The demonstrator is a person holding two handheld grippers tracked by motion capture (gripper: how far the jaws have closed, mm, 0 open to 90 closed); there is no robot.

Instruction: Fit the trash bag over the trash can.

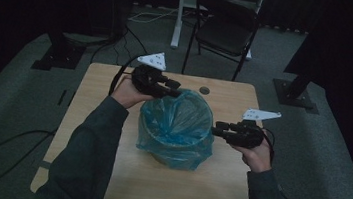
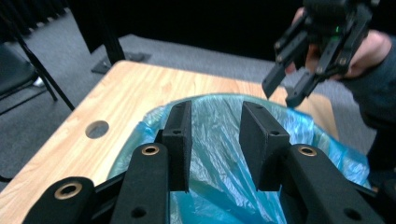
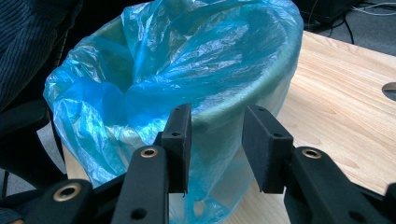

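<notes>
Pale wood grain runs across the table (image 1: 97,115), a squarish top with rounded corners and a small round hole (image 1: 204,90) near its far edge. At its middle stands the bin (image 3: 243,109), a round tub with a smooth greenish rim, and it serves as the landmark here. Crinkled, glossy blue plastic lines it: the bag (image 1: 177,125) is thin and translucent, folded over the rim and hanging in loose wrinkles down the outside wall.

To the left of the bin, at its far-left rim, the left gripper (image 1: 173,89) is matte black with a grey three-cornered plate on top. The left hand (image 1: 127,93) grasps it from behind, the forearm in a dark green sleeve angling up from the near edge of the table. In the left gripper view its two flat, blocky jaws stand apart with blue film showing through the gap, poised over the bag's rim and not closed on anything.

To the right of the bin, level with its rim, the right gripper (image 1: 217,130) points inward, held by the right hand (image 1: 257,156) with the wrist bent toward the bin. In the right gripper view its jaws are likewise spread, just short of the plastic-covered outer wall.

Beyond the bin, off the table, stands a dark folding chair (image 1: 225,27).
</notes>
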